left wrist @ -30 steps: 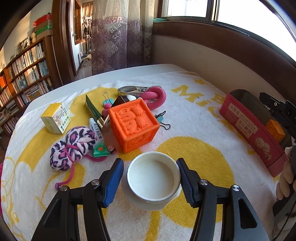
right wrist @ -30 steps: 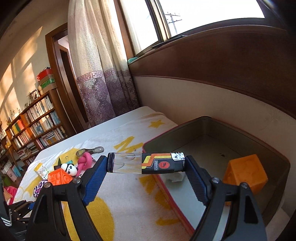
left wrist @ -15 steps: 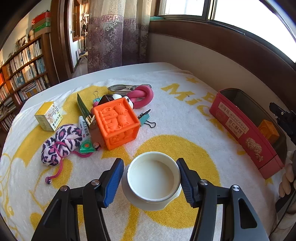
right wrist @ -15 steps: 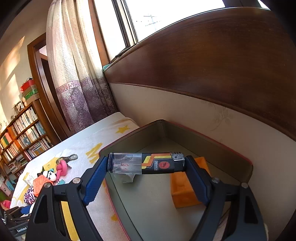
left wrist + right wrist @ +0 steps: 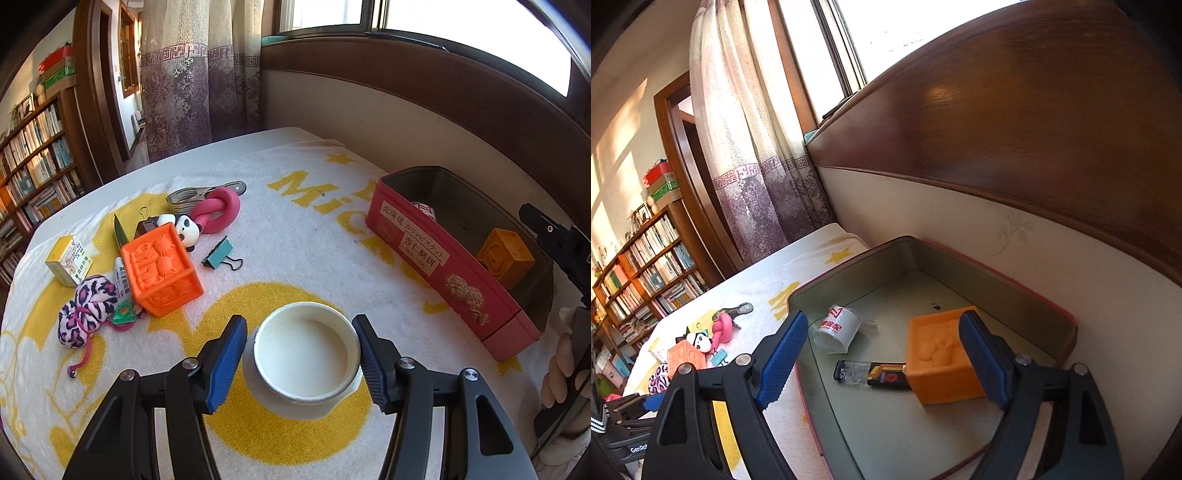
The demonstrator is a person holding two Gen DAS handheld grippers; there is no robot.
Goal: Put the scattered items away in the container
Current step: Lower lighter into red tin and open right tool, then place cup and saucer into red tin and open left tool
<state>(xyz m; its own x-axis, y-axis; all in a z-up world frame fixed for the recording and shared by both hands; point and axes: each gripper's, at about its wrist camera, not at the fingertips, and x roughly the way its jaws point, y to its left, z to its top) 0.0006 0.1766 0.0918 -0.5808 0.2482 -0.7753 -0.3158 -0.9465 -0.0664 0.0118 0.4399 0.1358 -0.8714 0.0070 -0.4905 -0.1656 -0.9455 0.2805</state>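
Note:
My left gripper [image 5: 299, 354] is shut on a white paper cup [image 5: 303, 354] and holds it above the yellow-and-white towel. The red tin container [image 5: 413, 243] stands at the right. My right gripper [image 5: 882, 356] is open and empty above the tin [image 5: 857, 435]. A black-and-clear lighter [image 5: 871, 374] lies on the tin's floor beside an orange cube [image 5: 942, 365] and a small white cup [image 5: 836, 328]. Scattered items lie at the left: a large orange cube [image 5: 160, 266], a leopard-print scrunchie [image 5: 85, 310], a teal binder clip [image 5: 219, 254].
A pink ring toy [image 5: 218, 210], a panda figure [image 5: 186, 230], a metal clamp [image 5: 199, 194] and a yellow box [image 5: 70, 260] lie on the towel. A wall with wood panelling [image 5: 1015, 184] runs behind the tin. A bookshelf [image 5: 29, 173] stands far left.
My right gripper opened and let go of the lighter, which now lies in the tin. My left gripper, still holding the cup, drew back from the pile.

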